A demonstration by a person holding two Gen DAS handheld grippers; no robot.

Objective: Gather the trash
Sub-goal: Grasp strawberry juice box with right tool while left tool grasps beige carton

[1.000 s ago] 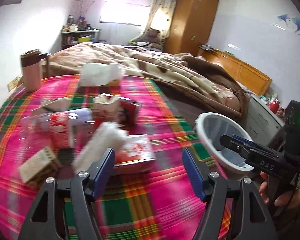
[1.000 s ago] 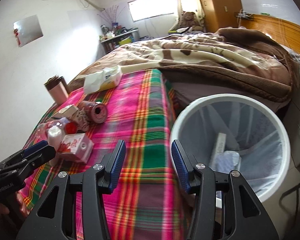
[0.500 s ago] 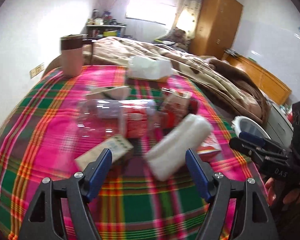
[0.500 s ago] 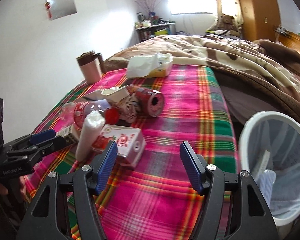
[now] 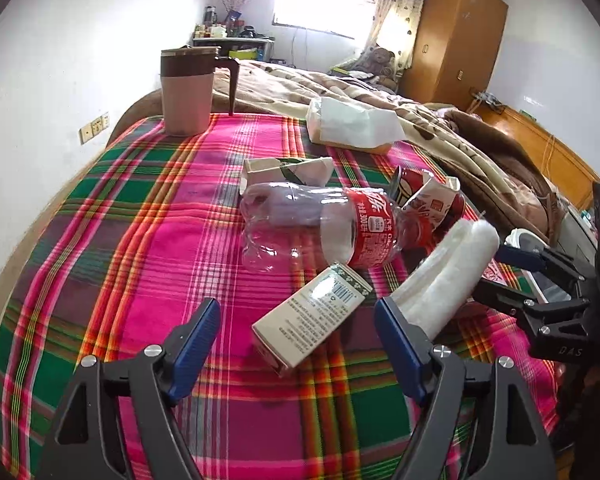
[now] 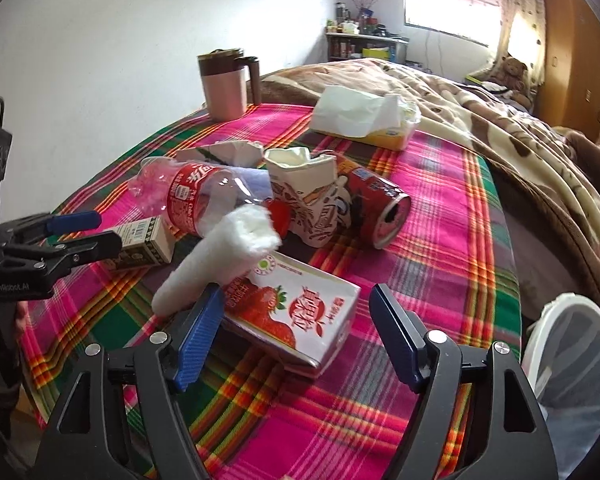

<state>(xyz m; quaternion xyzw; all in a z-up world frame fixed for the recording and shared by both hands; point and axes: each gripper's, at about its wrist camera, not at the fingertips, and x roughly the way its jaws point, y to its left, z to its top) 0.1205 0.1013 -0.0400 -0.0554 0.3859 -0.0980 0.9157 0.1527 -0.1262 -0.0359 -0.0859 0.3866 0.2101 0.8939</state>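
With both sets of fingers spread wide and empty, each gripper frames its own carton. Left gripper (image 5: 296, 336): beige barcode carton (image 5: 312, 316) sits centre-low of the frame, just ahead of the tips, long axis running lower-left to upper-right, roughly between the jaws. Right gripper (image 6: 296, 328): strawberry carton (image 6: 296, 312) lies flat in lower centre, between the jaws, long axis diagonal toward lower right; it looks intact, printed face up. White wad roll (image 6: 216, 264) leans across its left corner, touching the left finger. Clear bottle (image 5: 320, 228), torn cup (image 6: 304, 196), red can (image 6: 376, 208) cluster beyond. Bin (image 6: 572, 356) at right edge, nearer the right gripper.
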